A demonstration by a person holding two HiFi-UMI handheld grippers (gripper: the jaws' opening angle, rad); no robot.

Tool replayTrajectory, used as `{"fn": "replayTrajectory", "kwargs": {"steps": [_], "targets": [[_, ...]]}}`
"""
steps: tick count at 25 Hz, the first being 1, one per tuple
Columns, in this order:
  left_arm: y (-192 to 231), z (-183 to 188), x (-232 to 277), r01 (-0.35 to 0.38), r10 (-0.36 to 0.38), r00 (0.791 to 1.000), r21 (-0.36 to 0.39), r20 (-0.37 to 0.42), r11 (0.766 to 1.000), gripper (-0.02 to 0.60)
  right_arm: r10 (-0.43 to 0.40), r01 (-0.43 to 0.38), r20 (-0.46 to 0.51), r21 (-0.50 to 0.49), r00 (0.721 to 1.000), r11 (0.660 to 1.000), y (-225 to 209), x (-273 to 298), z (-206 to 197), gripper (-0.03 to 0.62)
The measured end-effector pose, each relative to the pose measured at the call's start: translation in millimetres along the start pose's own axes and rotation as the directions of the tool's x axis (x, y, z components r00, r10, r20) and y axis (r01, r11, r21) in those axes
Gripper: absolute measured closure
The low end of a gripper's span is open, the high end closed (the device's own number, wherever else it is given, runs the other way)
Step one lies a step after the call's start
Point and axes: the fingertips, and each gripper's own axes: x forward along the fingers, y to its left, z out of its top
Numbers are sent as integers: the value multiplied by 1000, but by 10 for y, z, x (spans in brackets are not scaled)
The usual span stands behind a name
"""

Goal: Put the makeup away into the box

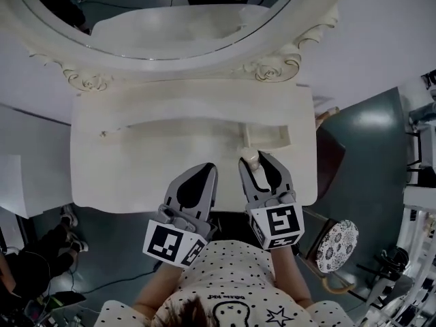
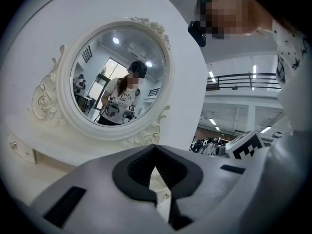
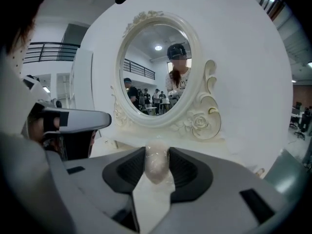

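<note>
The right tongs (image 3: 157,155) are closed partway on a pale, egg-shaped makeup piece (image 3: 157,167) in a clear wrap, pinched between the dark pads near their tips. The left tongs (image 2: 157,182), just beside them on the left, have their jaws drawn together with nothing between them. Both tongs are over the near part of the cream tabletop (image 1: 136,162); just beyond the right tongs' tips an open cream box (image 1: 270,136) sits on it, and farther beyond both stands the oval mirror (image 1: 163,5) in its carved white frame.
</note>
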Motion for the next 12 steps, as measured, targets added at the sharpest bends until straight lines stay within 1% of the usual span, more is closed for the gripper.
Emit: {"fn": "replayTrajectory", "kwargs": {"steps": [4,8,12], "targets": [[-164,198,-11,31,-32,999,23,27,999,586,-24,23,60,5,998,1000,-41,-243,243,441],[-302,402,28,68,-72,995,64,67,996,586,-55,53,137,21,989,998,-116,-419,476,441],[-441,546,-14,90,-98,991,87,86,992,586,-74,71,172,23,982,997,-143,-595,626,441]]}}
